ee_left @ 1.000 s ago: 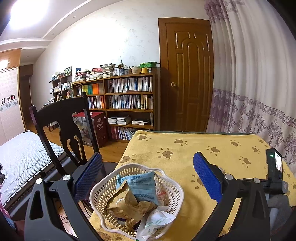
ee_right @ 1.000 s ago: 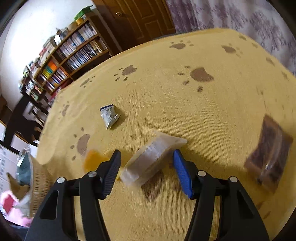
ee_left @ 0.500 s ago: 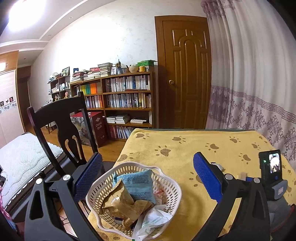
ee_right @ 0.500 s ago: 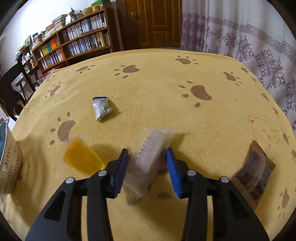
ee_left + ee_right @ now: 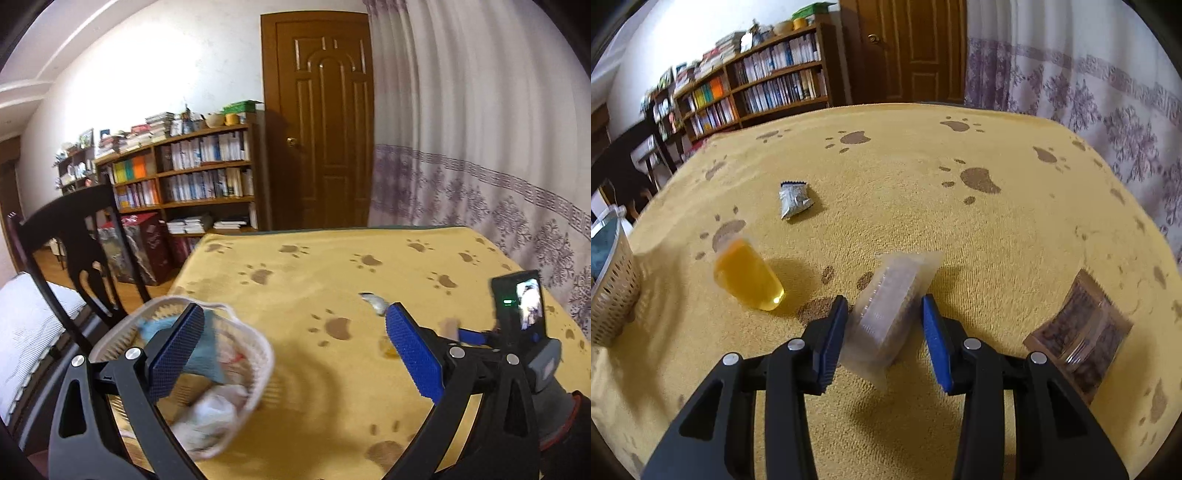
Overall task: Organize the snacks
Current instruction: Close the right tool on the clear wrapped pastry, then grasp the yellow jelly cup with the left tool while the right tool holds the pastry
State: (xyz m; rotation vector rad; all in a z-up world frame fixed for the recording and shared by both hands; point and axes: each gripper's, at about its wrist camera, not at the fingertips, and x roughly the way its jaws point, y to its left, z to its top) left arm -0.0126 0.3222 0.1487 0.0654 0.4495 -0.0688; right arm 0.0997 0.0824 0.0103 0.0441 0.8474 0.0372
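In the right wrist view my right gripper (image 5: pixel 883 301) is shut on a clear-wrapped pale snack bar (image 5: pixel 890 310), held a little above the yellow paw-print cloth (image 5: pixel 905 155). A yellow jelly cup (image 5: pixel 748 275) lies to its left, a silver packet (image 5: pixel 794 199) farther back, and a brown packet (image 5: pixel 1078 332) to the right. The white basket (image 5: pixel 613 295) sits at the left edge. In the left wrist view my left gripper (image 5: pixel 295 308) is open and holds nothing. Its left finger hangs over the white basket (image 5: pixel 260 360), which holds several packets.
A dark wooden chair (image 5: pixel 74 236) stands off the table's left side beside the basket. A bookshelf (image 5: pixel 192 173), a door (image 5: pixel 325 122) and a curtain (image 5: pixel 480 147) lie beyond the table. The right hand-held gripper body with its small screen (image 5: pixel 524 306) shows at the right.
My right gripper has closed on the clear-wrapped bar and raised it off the cloth. My left gripper has swung right, so the basket now sits under its left finger.
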